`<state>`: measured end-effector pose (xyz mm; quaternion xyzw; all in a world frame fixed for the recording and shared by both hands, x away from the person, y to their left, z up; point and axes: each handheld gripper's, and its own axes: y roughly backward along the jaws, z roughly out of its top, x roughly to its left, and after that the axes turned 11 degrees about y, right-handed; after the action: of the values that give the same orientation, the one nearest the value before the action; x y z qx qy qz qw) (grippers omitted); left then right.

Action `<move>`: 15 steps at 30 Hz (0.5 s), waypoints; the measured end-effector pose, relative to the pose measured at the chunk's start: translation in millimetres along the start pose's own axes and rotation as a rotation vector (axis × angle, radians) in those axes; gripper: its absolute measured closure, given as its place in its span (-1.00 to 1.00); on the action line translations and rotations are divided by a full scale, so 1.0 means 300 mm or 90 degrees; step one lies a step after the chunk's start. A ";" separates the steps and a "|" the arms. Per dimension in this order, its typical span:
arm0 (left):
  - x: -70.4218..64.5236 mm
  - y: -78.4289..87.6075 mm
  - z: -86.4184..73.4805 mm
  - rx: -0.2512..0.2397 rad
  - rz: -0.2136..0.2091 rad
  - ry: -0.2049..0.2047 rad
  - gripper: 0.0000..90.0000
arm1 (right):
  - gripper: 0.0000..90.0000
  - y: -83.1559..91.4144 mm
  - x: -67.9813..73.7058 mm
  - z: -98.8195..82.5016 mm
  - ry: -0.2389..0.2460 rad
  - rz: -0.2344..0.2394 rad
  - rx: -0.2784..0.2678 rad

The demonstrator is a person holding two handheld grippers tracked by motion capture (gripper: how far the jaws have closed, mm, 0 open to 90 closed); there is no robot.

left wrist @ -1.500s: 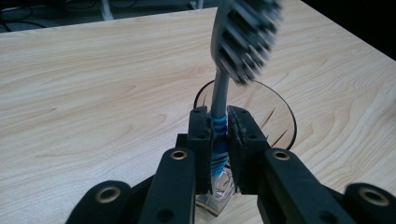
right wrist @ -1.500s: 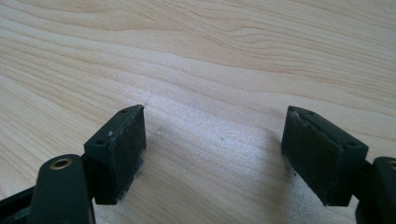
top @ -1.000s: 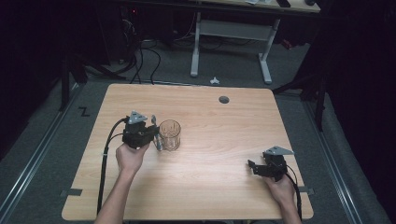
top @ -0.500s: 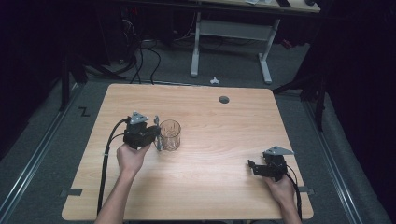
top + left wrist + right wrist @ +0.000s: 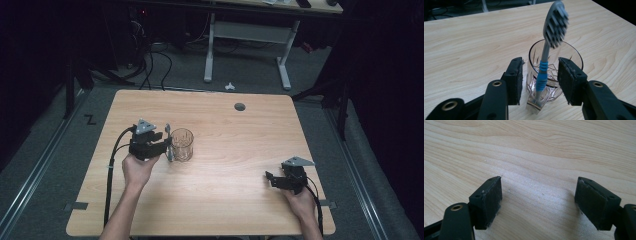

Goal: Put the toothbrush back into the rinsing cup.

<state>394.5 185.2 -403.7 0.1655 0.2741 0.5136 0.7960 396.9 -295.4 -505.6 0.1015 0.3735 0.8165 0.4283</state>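
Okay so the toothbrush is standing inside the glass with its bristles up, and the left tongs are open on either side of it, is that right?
Not quite. The toothbrush stands outside the glass, leaning against its near wall, bristles up. The left gripper view shows its handle end resting on the table in front of the glass. The left tongs are indeed open on either side of it.

- Left gripper (image 5: 167, 145): black body topped by a grey three-cornered plate; a black cable trails from it toward the table's near edge.
- Right gripper (image 5: 270, 178): black body, grey three-cornered plate on top, black cable looping back beside the wrist.
- Jaws, both gripper views: black arms with brass-coloured screw eyelets, ending in rectangular blocks faced with dark, rough pads (image 5: 567, 80).
- Forearms: bare, no sleeves visible.
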 end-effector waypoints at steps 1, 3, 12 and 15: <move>0.000 0.006 0.000 -0.001 0.001 -0.003 0.22 | -0.51 0.000 0.000 0.000 0.000 0.000 0.000; 0.000 0.015 0.001 -0.003 0.005 -0.005 0.21 | -0.51 0.000 0.000 0.000 0.000 0.000 0.000; 0.001 0.048 -0.001 -0.014 0.012 -0.008 0.17 | -0.51 0.000 0.000 0.000 0.000 0.000 0.000; 0.003 0.057 -0.003 -0.017 0.014 -0.009 0.17 | -0.51 0.000 0.000 0.000 0.000 0.000 0.000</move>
<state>381.8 193.2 -395.2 0.1616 0.2599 0.5249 0.7942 396.9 -295.4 -505.7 0.1012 0.3735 0.8165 0.4285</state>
